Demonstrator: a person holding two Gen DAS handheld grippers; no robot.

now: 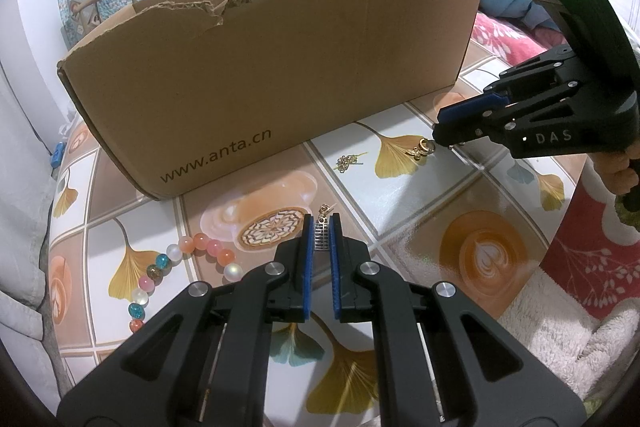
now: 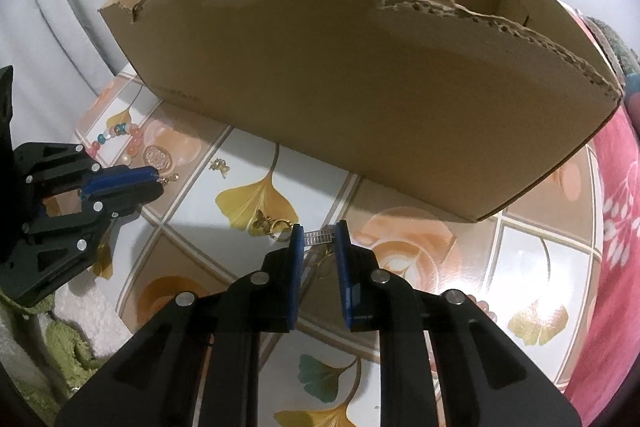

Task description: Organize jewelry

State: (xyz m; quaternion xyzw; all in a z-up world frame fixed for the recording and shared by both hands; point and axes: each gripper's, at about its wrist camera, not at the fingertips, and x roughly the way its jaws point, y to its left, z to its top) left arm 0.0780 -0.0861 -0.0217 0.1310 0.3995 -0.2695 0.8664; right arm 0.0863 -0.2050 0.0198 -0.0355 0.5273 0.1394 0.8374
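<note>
At the lower centre of the left wrist view, the left gripper (image 1: 321,227) is clenched on a small silver ladder-shaped earring (image 1: 322,235), its blue pads pinching the flat sides so the gold hook pokes out past the tips; that hold probably keeps the tiny piece from slipping on the way to the box. The cardboard box (image 1: 280,75) fills the upper middle of the frame, its torn near wall facing both tools, and seems to be the place where the pieces are meant to go. At the lower centre of the right wrist view, the right gripper (image 2: 317,231) grasps a matching silver earring (image 2: 319,237) crosswise between its pads, which stand a little further apart, just right of a gold butterfly ring (image 2: 272,225) lying on the patterned tablecloth (image 2: 440,287). A second small gold piece (image 1: 347,162) lies loose at centre right of the left view, and a beaded bracelet (image 1: 176,263) curls at lower left; both seem to await sorting.
</note>
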